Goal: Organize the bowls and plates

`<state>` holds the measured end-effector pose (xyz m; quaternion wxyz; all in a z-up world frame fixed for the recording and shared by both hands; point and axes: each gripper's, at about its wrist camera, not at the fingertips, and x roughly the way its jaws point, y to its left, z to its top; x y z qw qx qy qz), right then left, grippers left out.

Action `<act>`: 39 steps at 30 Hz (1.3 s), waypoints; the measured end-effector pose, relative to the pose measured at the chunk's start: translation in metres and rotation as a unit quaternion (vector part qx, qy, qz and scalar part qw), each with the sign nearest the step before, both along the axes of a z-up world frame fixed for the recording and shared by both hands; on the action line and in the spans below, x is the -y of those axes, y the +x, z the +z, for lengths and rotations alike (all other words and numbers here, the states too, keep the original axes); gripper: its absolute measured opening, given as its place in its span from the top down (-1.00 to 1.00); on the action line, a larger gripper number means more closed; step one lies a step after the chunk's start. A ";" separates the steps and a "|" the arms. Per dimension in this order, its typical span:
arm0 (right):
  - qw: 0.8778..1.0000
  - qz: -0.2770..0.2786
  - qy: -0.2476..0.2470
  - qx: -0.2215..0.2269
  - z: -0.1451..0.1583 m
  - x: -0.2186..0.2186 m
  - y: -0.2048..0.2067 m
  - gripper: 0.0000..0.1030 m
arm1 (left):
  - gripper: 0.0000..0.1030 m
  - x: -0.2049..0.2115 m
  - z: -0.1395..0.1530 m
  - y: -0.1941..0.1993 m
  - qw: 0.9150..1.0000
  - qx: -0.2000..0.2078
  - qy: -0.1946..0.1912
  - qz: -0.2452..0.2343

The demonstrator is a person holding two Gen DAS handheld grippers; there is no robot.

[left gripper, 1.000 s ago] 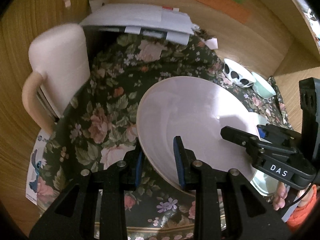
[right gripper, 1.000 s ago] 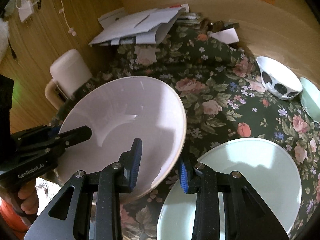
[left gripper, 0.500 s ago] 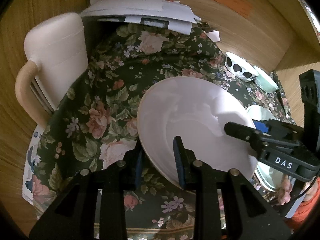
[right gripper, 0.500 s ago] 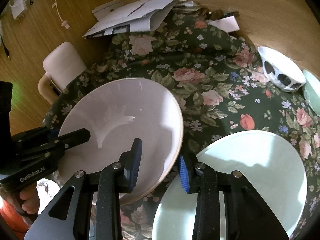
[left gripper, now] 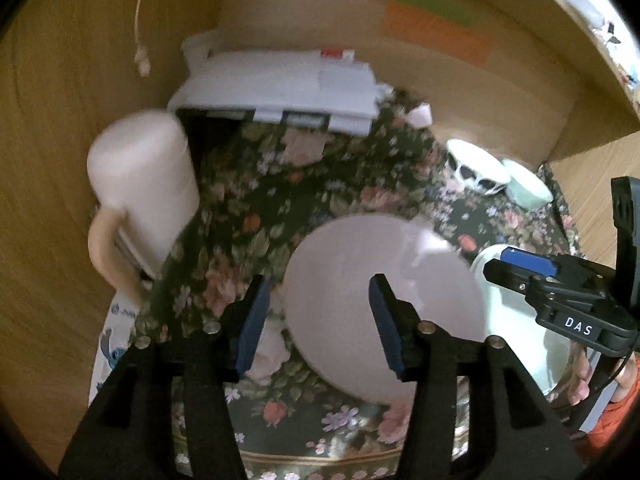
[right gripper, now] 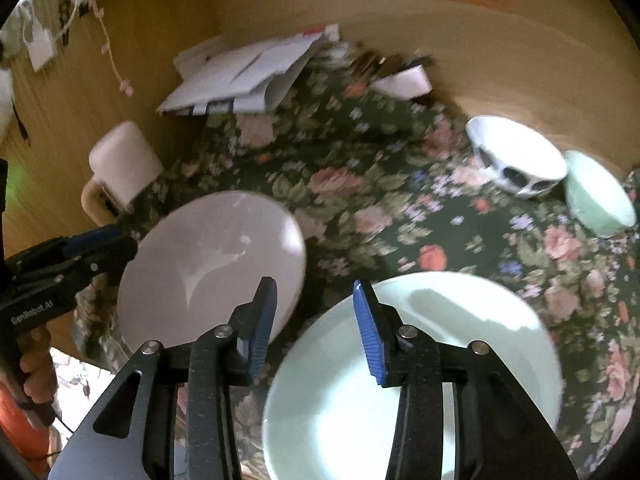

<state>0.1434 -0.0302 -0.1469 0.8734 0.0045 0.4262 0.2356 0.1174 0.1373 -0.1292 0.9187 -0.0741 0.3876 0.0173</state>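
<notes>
A home is being shown. A table is being covered by a flowery cloth (right gripper: 360, 184), with plates and bowls (right gripper: 516, 160) laid on it. Papers (left gripper: 280, 88) are being kept by a wooden wall (left gripper: 60, 120), beside a pale jug (left gripper: 144, 184).

Motion blur smears the floral tablecloth (left gripper: 248, 216) and the paper stack (left gripper: 280, 88) behind it, while the mint plate (right gripper: 440, 360) runs off the bottom edge beneath the right gripper (right gripper: 316, 328).
</notes>
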 end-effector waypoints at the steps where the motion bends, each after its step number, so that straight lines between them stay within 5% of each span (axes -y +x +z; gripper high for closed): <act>1: 1.000 -0.005 0.000 0.007 0.004 0.005 0.001 0.20 | -0.09 0.003 0.006 0.001 1.000 0.007 0.001 -0.003; 5: 0.999 -0.033 0.000 0.032 0.019 0.031 0.006 0.03 | -0.16 0.023 0.025 0.011 0.999 0.028 0.014 -0.023; 20: 0.989 -0.133 -0.009 0.068 0.036 0.117 0.060 0.00 | -0.49 0.095 0.049 0.091 0.996 0.046 0.026 -0.074; 39: 0.982 -0.189 -0.007 -0.019 -0.030 0.151 0.170 0.05 | -0.51 0.123 0.004 0.201 0.995 -0.002 0.044 -0.092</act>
